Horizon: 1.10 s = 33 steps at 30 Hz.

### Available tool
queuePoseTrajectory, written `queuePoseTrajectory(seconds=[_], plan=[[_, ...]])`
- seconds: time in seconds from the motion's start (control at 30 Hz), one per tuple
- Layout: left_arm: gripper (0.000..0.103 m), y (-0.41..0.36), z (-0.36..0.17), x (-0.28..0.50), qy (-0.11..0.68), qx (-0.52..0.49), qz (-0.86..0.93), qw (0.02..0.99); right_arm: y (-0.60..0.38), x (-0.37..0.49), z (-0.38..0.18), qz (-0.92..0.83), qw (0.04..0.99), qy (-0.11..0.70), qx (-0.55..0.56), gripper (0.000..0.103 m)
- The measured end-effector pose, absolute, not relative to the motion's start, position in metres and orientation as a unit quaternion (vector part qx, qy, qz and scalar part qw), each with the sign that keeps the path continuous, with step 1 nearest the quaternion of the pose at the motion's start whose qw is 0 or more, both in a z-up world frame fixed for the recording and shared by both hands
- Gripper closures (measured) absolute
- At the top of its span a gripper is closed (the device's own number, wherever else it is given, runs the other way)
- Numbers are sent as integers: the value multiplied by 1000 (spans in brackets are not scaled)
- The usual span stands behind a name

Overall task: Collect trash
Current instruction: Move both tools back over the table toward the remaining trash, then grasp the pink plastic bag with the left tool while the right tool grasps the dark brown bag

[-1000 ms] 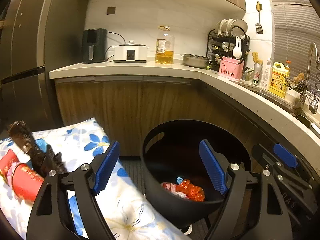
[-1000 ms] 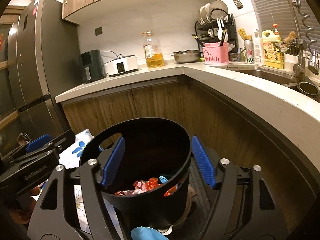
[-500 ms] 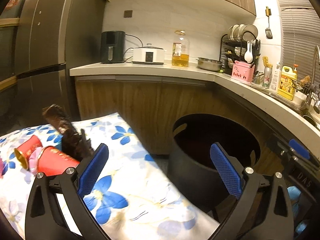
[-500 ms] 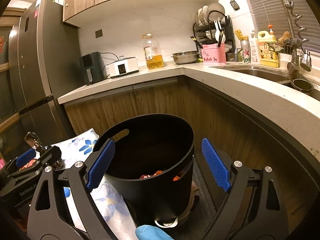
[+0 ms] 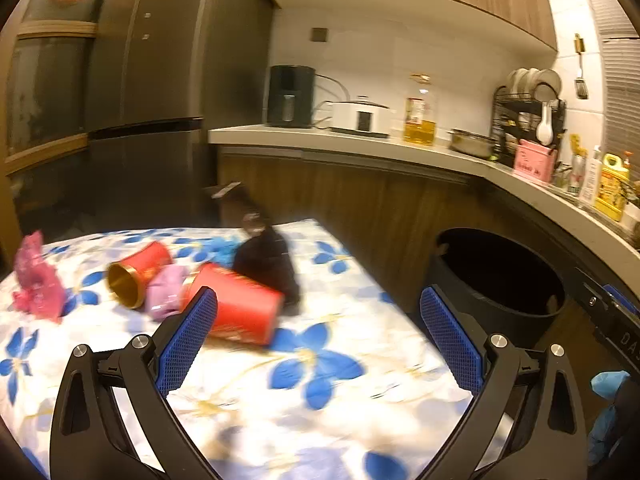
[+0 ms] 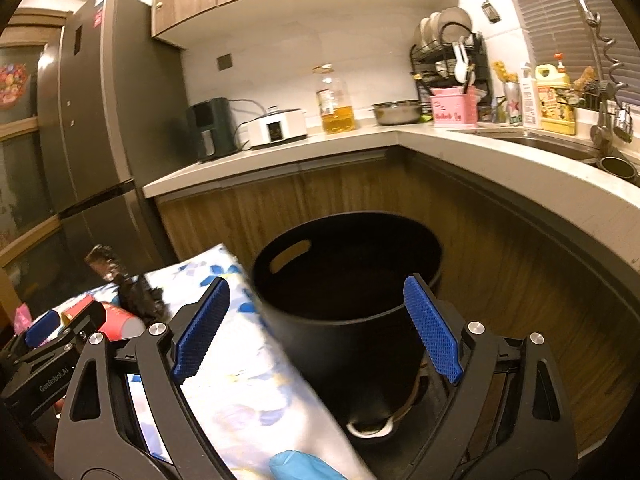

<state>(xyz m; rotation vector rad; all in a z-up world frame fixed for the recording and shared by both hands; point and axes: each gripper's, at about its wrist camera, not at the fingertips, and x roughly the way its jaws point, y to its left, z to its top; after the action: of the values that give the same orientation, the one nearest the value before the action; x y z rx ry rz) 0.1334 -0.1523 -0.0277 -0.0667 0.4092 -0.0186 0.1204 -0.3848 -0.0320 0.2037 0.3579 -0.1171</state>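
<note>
Both tools swung left off the black bin (image 6: 348, 280); left tool (image 5: 318, 336) now over the floral-cloth desk (image 5: 340, 392) with red cups (image 5: 240, 308), right tool (image 6: 316, 332) beside it, jaws just spread apart, empty.

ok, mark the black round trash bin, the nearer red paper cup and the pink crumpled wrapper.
black round trash bin (image 6: 320, 344): right wrist view, outer front wall.
nearer red paper cup (image 5: 244, 308): left wrist view, side wall.
pink crumpled wrapper (image 5: 36, 284): left wrist view, middle.
</note>
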Motion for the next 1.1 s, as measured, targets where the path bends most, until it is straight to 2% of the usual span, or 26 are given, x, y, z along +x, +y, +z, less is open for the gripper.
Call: queuePoseTrajectory(seconds=[0.6,1.1], plan=[[6,-56,-36,101,209,-54,90,972,-297,119,-48,7,977,192,92,16],[6,48,-33,119,192,-44,213,957,-238,125,-56,50,976,198,71,16]])
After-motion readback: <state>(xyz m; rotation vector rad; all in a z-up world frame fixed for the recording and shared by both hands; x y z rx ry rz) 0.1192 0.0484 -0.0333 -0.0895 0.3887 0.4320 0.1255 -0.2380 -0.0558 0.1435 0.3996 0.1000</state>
